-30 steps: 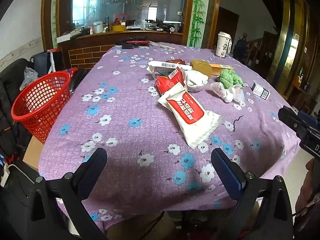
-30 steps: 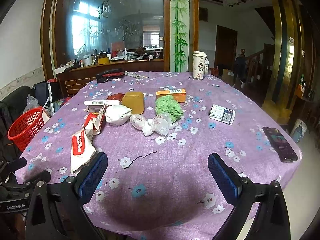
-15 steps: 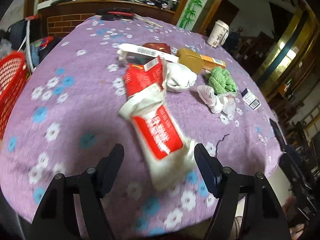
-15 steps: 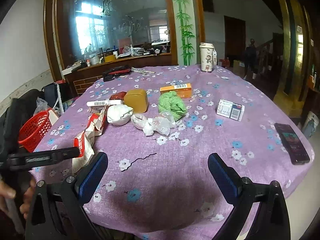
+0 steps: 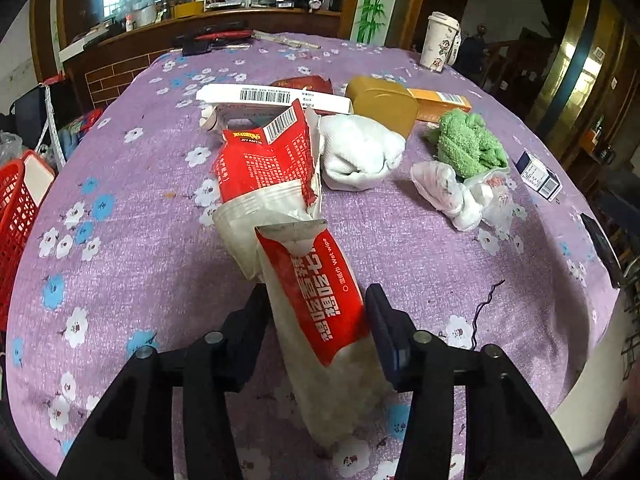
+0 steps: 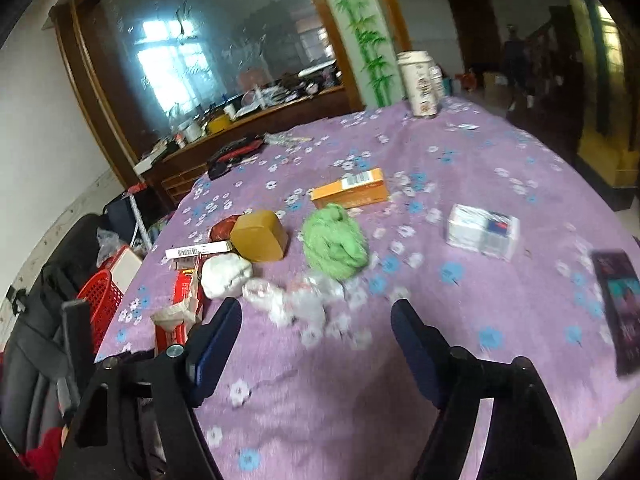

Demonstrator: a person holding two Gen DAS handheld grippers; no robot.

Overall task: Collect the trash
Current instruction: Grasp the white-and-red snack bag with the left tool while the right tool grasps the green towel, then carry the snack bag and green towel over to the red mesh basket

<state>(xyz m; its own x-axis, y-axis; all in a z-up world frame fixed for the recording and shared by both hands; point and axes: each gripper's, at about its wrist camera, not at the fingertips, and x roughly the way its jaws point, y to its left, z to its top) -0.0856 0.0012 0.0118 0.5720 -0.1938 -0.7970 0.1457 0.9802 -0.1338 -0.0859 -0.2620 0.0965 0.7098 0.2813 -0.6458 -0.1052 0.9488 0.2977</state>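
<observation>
A red and white wet-wipe packet point(image 5: 320, 300) lies on the purple flowered tablecloth point(image 5: 120, 240). My left gripper point(image 5: 316, 308) has its jaws close on either side of the packet's lower half, narrowed around it. Behind it lie a torn red wrapper point(image 5: 264, 160), a white wad point(image 5: 360, 156), a crumpled clear plastic bag point(image 5: 456, 196) and a green cloth point(image 5: 468, 144). My right gripper point(image 6: 316, 320) is open and empty above the table, just before the plastic bag point(image 6: 296, 300). The red basket point(image 5: 16, 216) stands off the table's left edge.
A tan box point(image 6: 260, 236), an orange carton point(image 6: 352, 190), a white barcode box point(image 5: 276, 98), a small blue-white box point(image 6: 482, 232), a phone point(image 6: 618, 300) and a paper cup point(image 6: 420, 84) are on the table. A wooden counter point(image 5: 160, 40) stands behind.
My left gripper moved forward and down over the wet-wipe packet and narrowed its jaws around it. My right gripper moved forward toward the plastic bag and tilted.
</observation>
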